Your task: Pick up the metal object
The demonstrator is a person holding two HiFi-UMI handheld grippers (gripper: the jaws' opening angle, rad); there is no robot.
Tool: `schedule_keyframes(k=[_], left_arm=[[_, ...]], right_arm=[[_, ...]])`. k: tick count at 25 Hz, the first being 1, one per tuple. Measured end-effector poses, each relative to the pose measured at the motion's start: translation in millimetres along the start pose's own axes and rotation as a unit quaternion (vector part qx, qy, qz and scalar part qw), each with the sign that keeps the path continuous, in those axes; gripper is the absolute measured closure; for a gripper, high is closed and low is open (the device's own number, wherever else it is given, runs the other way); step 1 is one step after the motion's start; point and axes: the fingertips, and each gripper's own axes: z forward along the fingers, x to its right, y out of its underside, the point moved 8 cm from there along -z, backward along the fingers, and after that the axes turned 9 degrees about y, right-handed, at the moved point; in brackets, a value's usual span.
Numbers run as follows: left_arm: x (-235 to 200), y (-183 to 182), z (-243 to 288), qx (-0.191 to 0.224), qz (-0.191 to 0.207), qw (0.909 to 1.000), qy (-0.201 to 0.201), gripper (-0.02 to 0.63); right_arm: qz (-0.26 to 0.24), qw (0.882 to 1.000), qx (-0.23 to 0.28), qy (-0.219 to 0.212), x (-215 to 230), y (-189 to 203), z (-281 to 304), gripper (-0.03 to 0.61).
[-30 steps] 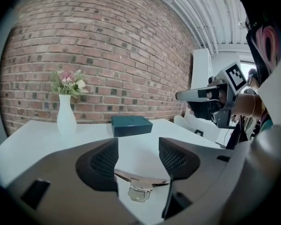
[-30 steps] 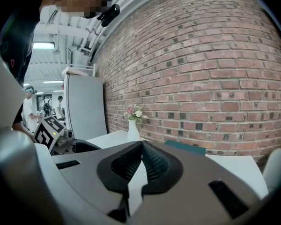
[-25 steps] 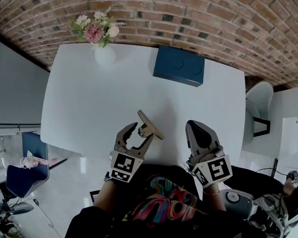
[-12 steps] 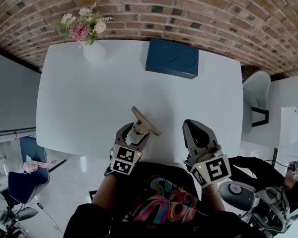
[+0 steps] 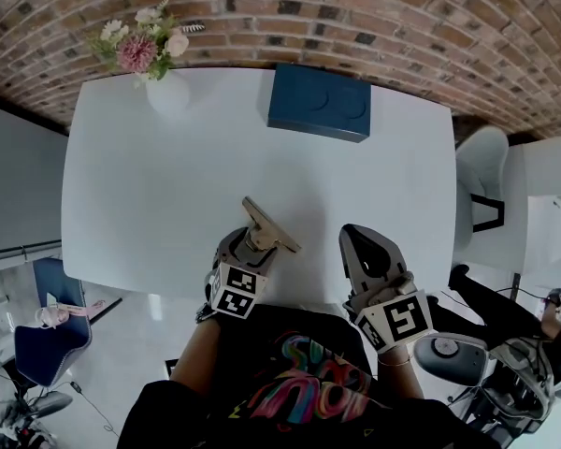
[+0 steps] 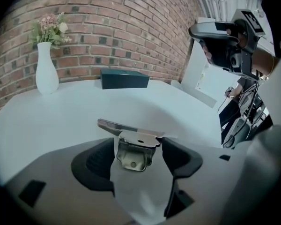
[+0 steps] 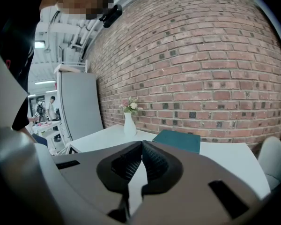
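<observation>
Opening around the metal bracket [image 6: 133,156], the left gripper [image 6: 138,149] has its jaws spread wide. The bracket's folded end sits between the dark pads, with a sliver of daylight on the left side, so it looks let go rather than pinched. The bracket's flat strip points away across the white table [image 5: 150,176], close to the near edge. Just beside it, the right gripper [image 5: 360,241] hovers over that same edge, its jaws clenched tip to tip on nothing. Farther back, a dark teal box [image 5: 318,103] and a white vase [image 5: 166,92] of flowers stand well apart, against the brick wall [image 5: 355,7].
</observation>
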Motion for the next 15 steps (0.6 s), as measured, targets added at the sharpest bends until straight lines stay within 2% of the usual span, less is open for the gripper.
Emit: schedule_keyframes(k=[6,11,15], left_arm=[[-1,0,15,-0.03,0.024,0.9992,-0.009,0.316],[-3,-2,20,-0.032,0.021,0.9992,-0.009,0.316],[-5,-1,18,-0.032,0.023,0.9992,-0.007,0.318]], right_arm=[[0.011,1.0,0.003,-0.001,0,1,6,0.561],[-0.001,1.0,-0.008,-0.007,4,5,7,0.561],[0.009,1.0,-0.011,-0.003,4,7,6,0.561]])
